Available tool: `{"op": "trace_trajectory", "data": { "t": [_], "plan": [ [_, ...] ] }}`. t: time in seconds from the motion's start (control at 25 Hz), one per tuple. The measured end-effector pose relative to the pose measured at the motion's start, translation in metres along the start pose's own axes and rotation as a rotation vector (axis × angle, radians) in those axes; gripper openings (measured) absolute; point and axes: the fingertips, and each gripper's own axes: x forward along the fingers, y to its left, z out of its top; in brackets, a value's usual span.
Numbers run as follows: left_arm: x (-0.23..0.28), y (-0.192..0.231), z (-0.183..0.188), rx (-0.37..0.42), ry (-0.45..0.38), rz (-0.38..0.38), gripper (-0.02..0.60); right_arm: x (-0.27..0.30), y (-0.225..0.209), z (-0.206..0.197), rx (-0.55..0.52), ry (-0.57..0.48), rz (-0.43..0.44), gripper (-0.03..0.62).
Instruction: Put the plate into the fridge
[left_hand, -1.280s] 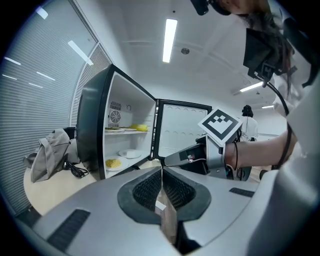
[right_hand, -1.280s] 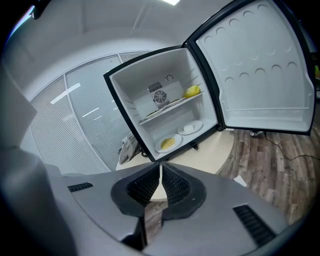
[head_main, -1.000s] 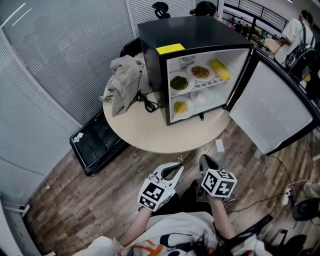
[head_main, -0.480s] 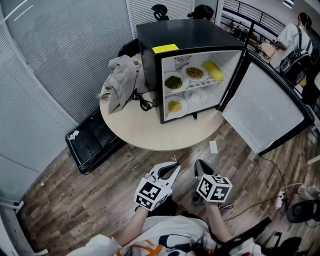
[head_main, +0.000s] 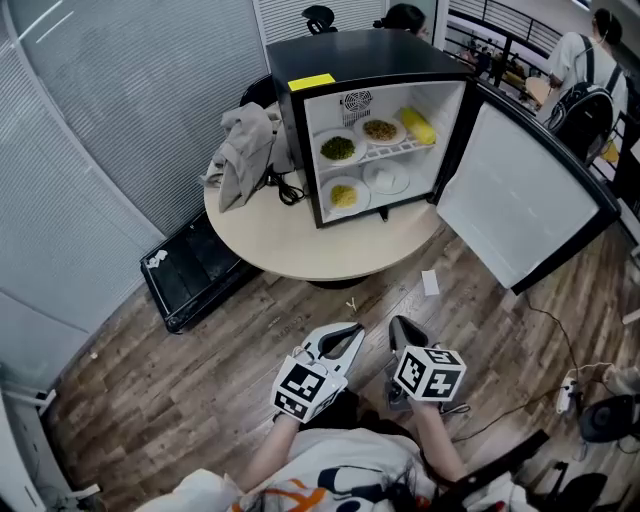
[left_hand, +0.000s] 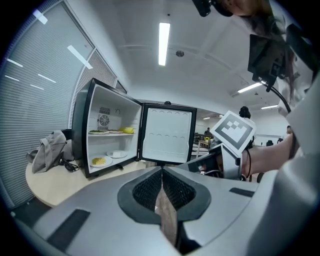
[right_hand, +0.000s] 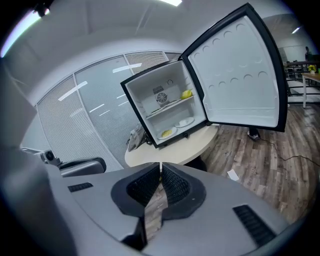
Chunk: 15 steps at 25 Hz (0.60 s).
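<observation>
Since a second ago the person has drawn back from the desk (head_main: 300, 250); the fridge (head_main: 360, 60) at its far edge stands with door (head_main: 510, 200) wide, likely for loading. Plates (head_main: 338, 148) lie flat on both shelves, round, no long axis. Left tongs (head_main: 352, 333) and right tongs (head_main: 403, 328) are closed and empty, well short of the desk.

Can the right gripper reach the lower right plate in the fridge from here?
Probably not yet: the right gripper is shut and hangs over the floor, short of the table. The fridge door stands open, so the path to the lower right plate looks free.
</observation>
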Motion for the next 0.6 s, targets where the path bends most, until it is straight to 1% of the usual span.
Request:
{"op": "trace_trajectory", "data": {
  "t": [0.4,0.6],
  "plan": [
    [-0.026,-0.054,-0.014,0.001,0.008,0.058,0.012,-0.042,0.003,-0.028,-0.054,0.024,0.065,0.028],
    [-0.034,-0.077,-0.019,0.002,0.002,0.081,0.012,-0.064,-0.003,-0.038,-0.085,0.025,0.078,0.023]
  ]
}}
